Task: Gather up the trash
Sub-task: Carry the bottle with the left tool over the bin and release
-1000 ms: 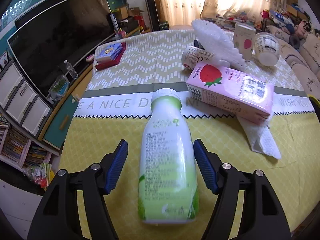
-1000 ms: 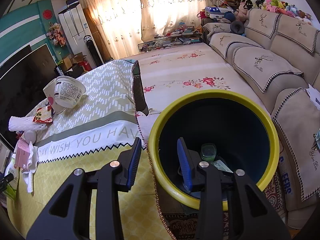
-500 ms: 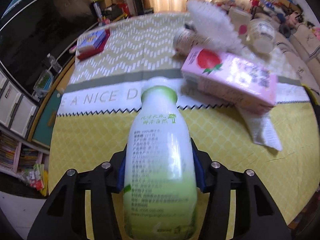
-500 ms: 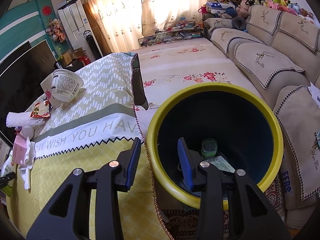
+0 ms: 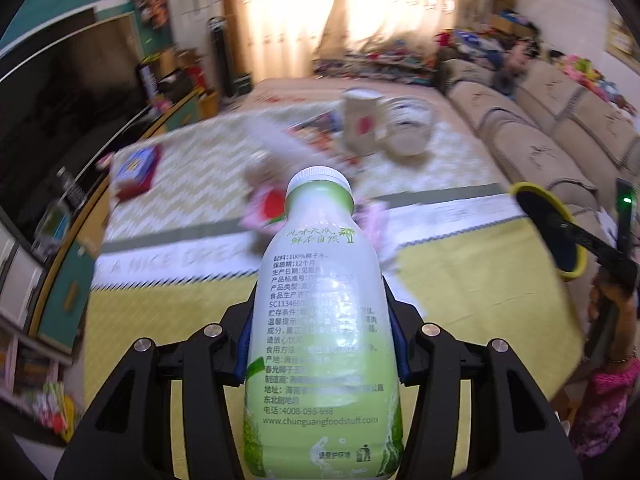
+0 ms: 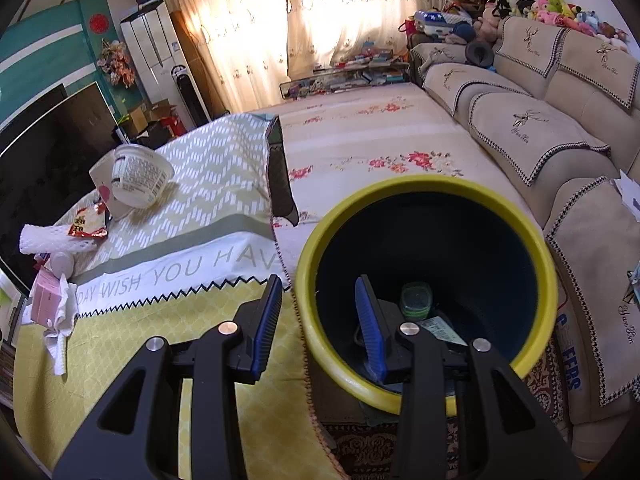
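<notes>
A white-and-green drink bottle (image 5: 320, 280) with a white cap is clamped between the blue pads of my left gripper (image 5: 320, 316), raised above the yellow tablecloth (image 5: 472, 280). My right gripper (image 6: 318, 316) straddles the near rim of a yellow-rimmed dark bin (image 6: 424, 182), one finger outside and one inside, and holds it beside the table edge. The bin (image 5: 532, 192) also shows at the right of the left wrist view. Inside it lie a small green-lidded jar (image 6: 416, 298) and some paper.
On the table lie a pink strawberry carton (image 6: 44, 300), a white tissue (image 6: 60, 332), a foam net (image 6: 52, 238), a red wrapper (image 6: 86, 222), a tipped white tub (image 6: 138, 182), a paper cup (image 5: 360, 124) and a blue-and-red box (image 5: 134, 168). A sofa (image 6: 540, 136) runs along the right.
My left gripper closed on the bottle and lifted it off the table, turning towards the bin. The right gripper and bin have hardly moved.
</notes>
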Demonstrator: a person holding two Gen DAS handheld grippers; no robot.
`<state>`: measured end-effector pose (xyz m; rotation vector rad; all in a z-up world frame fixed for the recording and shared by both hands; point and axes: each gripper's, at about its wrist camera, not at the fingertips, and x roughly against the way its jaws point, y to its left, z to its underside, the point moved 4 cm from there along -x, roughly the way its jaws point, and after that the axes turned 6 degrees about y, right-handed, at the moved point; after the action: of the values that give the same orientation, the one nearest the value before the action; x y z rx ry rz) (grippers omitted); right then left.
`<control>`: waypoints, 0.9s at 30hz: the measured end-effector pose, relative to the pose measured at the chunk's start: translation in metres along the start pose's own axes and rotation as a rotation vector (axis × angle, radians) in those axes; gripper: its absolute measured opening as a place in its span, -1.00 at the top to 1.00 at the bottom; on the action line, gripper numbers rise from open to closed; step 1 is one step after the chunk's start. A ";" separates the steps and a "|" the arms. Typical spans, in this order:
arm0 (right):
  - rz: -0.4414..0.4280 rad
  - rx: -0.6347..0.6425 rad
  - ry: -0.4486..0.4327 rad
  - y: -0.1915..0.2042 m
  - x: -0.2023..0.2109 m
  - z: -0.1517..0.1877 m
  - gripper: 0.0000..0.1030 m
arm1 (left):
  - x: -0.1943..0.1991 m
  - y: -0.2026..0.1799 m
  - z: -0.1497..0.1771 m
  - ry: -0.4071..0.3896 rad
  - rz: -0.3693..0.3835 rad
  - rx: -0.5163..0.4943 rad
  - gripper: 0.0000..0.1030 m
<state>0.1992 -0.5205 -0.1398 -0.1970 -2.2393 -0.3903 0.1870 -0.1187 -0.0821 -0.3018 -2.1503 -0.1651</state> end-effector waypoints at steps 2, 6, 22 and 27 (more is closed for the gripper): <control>0.008 -0.006 -0.016 -0.007 0.009 0.000 0.29 | 0.003 -0.023 -0.009 -0.022 0.037 -0.046 0.00; 0.039 -0.029 -0.053 -0.030 0.030 -0.001 0.29 | -0.002 -0.073 -0.029 -0.048 0.112 -0.136 0.00; 0.202 -0.187 -0.139 -0.151 0.089 0.012 0.29 | -0.071 -0.322 -0.103 -0.037 0.380 -0.445 0.00; 0.207 -0.209 -0.133 -0.166 0.085 0.013 0.29 | -0.106 -0.370 -0.111 0.016 0.414 -0.476 0.00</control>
<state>0.0906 -0.6713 -0.1174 -0.5750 -2.2785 -0.5105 0.2298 -0.5156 -0.1093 -1.0035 -1.9625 -0.4370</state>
